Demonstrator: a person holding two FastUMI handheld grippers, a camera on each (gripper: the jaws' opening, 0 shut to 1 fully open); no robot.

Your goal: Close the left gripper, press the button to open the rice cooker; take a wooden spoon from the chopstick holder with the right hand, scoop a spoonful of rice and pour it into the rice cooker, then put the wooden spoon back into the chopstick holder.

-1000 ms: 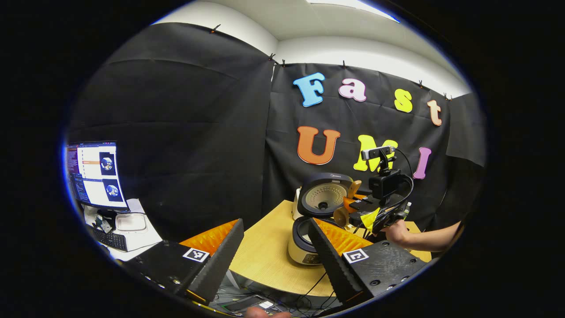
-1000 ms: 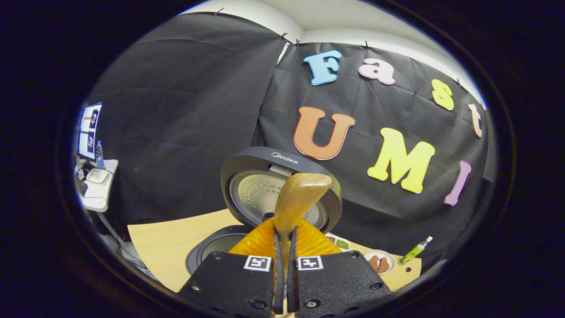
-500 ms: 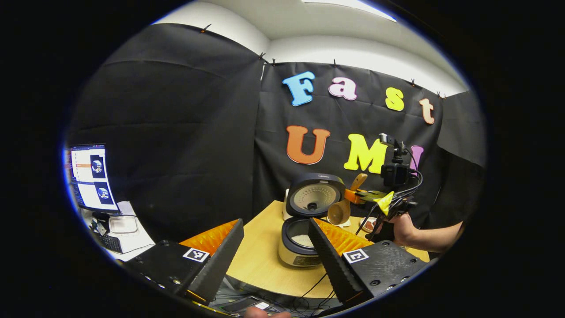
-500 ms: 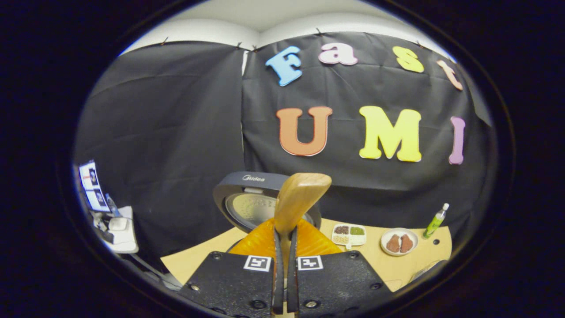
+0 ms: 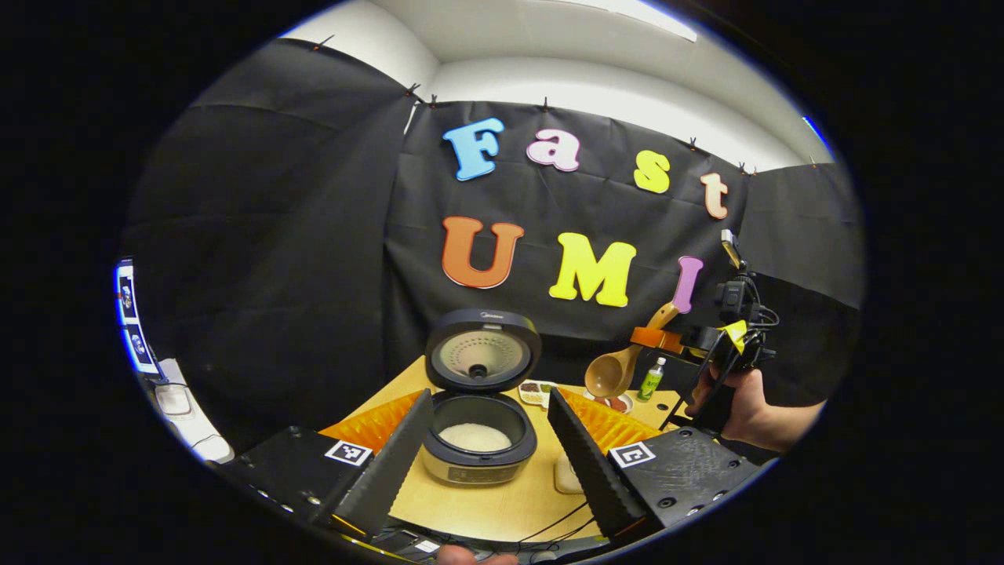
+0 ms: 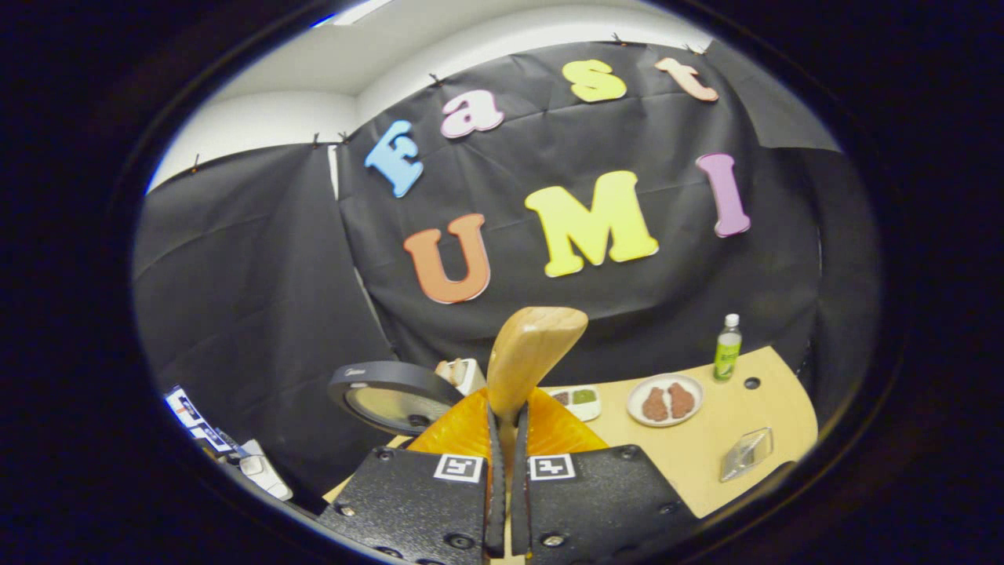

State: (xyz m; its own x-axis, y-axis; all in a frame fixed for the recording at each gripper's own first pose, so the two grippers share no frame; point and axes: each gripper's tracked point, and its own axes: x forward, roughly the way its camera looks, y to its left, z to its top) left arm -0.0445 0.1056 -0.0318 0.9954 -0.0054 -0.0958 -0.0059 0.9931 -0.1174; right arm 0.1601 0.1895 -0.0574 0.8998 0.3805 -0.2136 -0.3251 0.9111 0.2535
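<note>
The rice cooker (image 5: 478, 459) stands open on the wooden table (image 5: 510, 502), its lid (image 5: 482, 355) tipped up and white rice (image 5: 473, 437) in the pot. My left gripper (image 5: 490, 399) is open, its fingers either side of the cooker in the left gripper view but well short of it. To the right, my right gripper (image 5: 667, 341) is held in a hand (image 5: 745, 408) above the table, shut on the handle of a wooden spoon (image 5: 610, 375) whose bowl hangs down and looks empty. In the right gripper view, the spoon handle (image 6: 535, 349) rises from between the shut fingers of my right gripper (image 6: 506, 420).
A plate of brown pieces (image 6: 665, 400), a divided dish (image 6: 576, 399), a green bottle (image 6: 728, 345) and a small clear box (image 6: 747, 453) sit on the table's right side. A white container (image 6: 461, 373) stands behind the cooker lid (image 6: 388, 392). A monitor (image 5: 129, 314) is far left.
The right gripper has carried the spoon right and up, away from over the cooker. The left gripper view has swung so the cooker now sits between its fingers. Both gripper states are unchanged.
</note>
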